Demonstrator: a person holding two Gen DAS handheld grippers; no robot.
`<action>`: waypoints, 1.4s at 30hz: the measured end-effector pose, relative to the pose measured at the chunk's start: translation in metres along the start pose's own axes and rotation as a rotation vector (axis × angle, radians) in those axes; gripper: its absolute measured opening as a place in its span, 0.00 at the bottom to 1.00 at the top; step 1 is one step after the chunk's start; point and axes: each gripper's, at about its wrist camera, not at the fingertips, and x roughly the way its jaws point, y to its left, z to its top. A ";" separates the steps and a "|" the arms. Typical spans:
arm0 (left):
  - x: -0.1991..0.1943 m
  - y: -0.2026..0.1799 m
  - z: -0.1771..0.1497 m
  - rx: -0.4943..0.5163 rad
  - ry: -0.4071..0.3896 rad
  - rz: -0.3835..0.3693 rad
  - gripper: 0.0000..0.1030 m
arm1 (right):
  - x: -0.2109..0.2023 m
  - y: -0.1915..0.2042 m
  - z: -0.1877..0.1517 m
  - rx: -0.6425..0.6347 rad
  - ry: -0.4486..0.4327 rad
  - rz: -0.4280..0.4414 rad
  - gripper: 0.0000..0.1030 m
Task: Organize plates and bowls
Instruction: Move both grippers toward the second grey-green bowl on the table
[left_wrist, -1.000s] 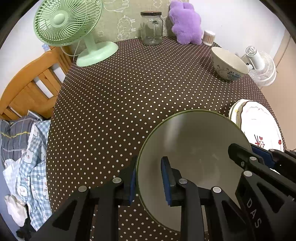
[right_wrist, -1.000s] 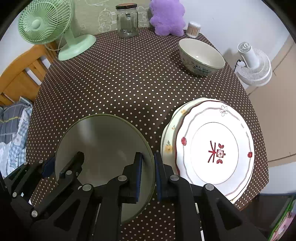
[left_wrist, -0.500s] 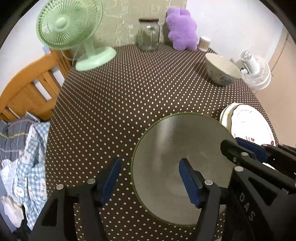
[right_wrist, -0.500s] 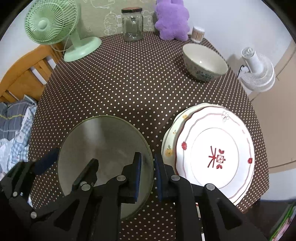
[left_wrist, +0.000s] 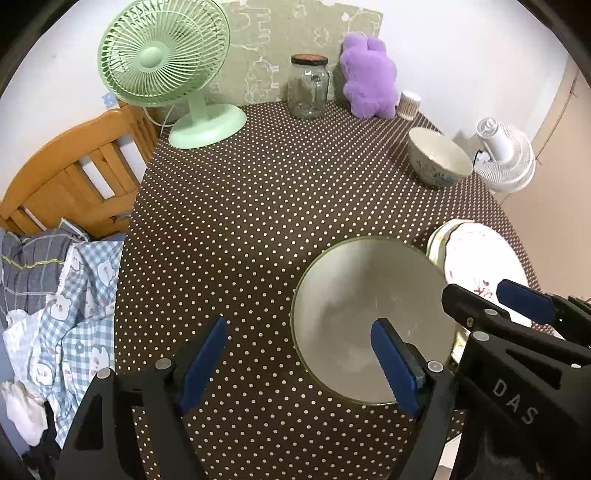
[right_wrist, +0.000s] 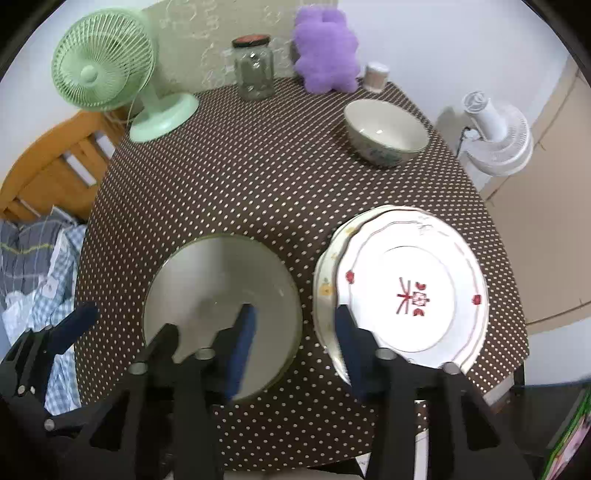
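Grip on the grey-green bowl (left_wrist: 373, 317) is gone: both claws, clamped on its rim before, are opening. Left gripper (left_wrist: 301, 354) straddles its left rim, right gripper (right_wrist: 295, 332) its right rim, both angled steeply down over the near table (left_wrist: 258, 206).

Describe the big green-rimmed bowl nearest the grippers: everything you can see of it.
The wide round bowl with a thin olive-green rim looks like glazed ceramic, pale grey-cream inside and empty. It sits upright and flat on the brown polka-dot tablecloth, just left of the stacked white floral plates; whether they touch is unclear. Both hand-held grippers, left and right, are opening astride opposite sides of its rim, pads clear of it.
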 end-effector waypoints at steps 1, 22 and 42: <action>-0.001 0.000 0.002 -0.004 -0.001 -0.012 0.79 | -0.004 -0.002 0.000 0.008 -0.012 -0.001 0.60; -0.016 -0.060 0.048 0.004 -0.110 0.023 0.79 | -0.027 -0.062 0.049 -0.064 -0.127 0.083 0.66; 0.034 -0.145 0.117 -0.071 -0.119 0.059 0.73 | 0.014 -0.143 0.126 -0.249 -0.209 0.207 0.71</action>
